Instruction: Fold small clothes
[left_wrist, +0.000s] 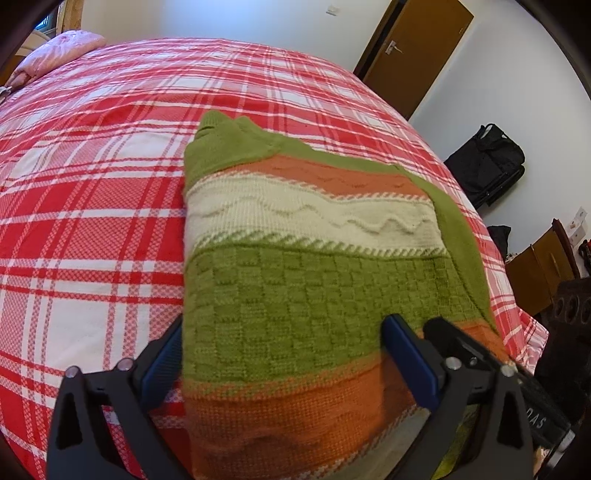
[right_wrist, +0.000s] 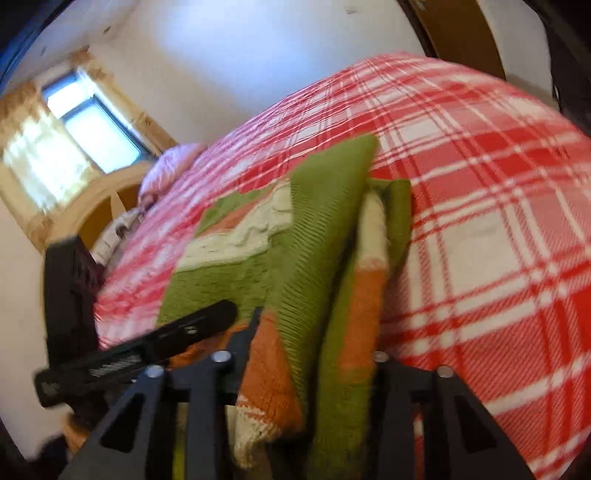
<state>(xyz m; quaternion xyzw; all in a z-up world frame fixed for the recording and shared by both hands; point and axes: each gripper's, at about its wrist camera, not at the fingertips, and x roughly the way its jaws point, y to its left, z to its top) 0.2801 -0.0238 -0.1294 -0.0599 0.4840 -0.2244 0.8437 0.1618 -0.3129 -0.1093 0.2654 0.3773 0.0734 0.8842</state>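
A small knitted sweater (left_wrist: 295, 266) with green, cream and orange bands lies partly folded on the red and white plaid bed cover (left_wrist: 92, 221). My left gripper (left_wrist: 284, 354) is wide apart, with its blue-padded fingers (left_wrist: 406, 354) on either side of the sweater's orange hem. In the right wrist view the sweater (right_wrist: 317, 266) is bunched up and lifted between the fingers of my right gripper (right_wrist: 310, 365), which holds its right edge. The left gripper's finger (right_wrist: 177, 339) shows at the left of that view.
A pink pillow (left_wrist: 62, 51) lies at the head of the bed. A brown door (left_wrist: 417, 51), a black bag (left_wrist: 487, 162) and brown furniture (left_wrist: 543, 266) stand to the right of the bed. A window (right_wrist: 85, 122) is behind the headboard.
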